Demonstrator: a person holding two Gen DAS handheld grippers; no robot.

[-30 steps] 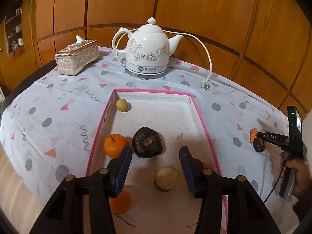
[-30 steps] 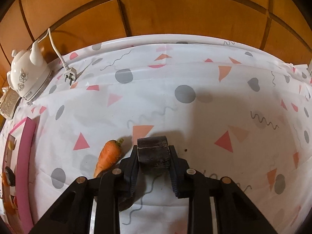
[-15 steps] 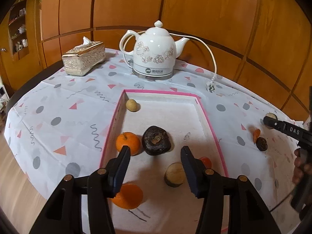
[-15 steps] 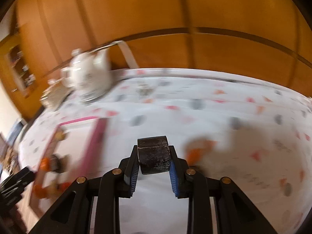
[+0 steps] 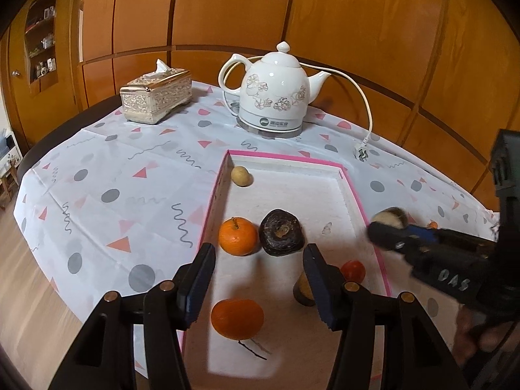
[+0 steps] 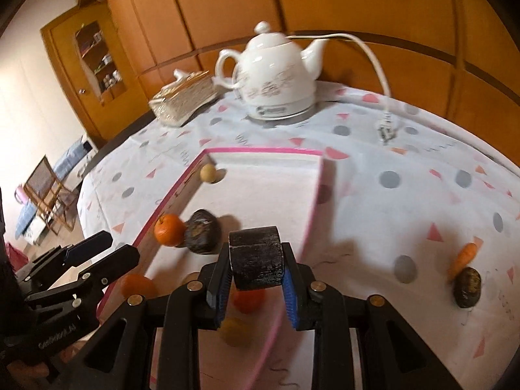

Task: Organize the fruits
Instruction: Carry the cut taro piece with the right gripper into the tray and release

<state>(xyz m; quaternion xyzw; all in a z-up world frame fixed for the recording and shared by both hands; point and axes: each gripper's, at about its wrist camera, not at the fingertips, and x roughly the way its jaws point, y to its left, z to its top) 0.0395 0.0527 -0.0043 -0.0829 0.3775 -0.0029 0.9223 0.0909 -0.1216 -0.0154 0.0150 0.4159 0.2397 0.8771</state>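
Note:
A pink-rimmed white tray (image 5: 354, 191) (image 6: 260, 151) holds an orange (image 5: 238, 236) (image 6: 169, 229), a dark lumpy fruit (image 5: 281, 232) (image 6: 202, 231), a small tan fruit (image 5: 240, 176), a second orange (image 5: 237, 318), a red fruit (image 5: 353, 270) and a cut tan piece (image 5: 302, 289). My left gripper (image 5: 260, 279) is open and empty above the tray's near end. My right gripper (image 6: 256, 287) is shut on a dark cylindrical piece (image 6: 256, 256), held above the tray's right rim; it shows in the left wrist view (image 5: 386, 224). A carrot (image 6: 463, 256) and a dark fruit (image 6: 468, 287) lie on the cloth.
A white kettle (image 5: 276, 97) with cord and plug (image 5: 361, 153) stands behind the tray. A silver tissue box (image 5: 156, 97) sits at the back left. The patterned tablecloth (image 5: 130, 175) covers a round table with wood panelling behind.
My right gripper has swung left from the carrot on the cloth to the tray's right rim, carrying the dark piece. My left gripper has drawn back and up a little.

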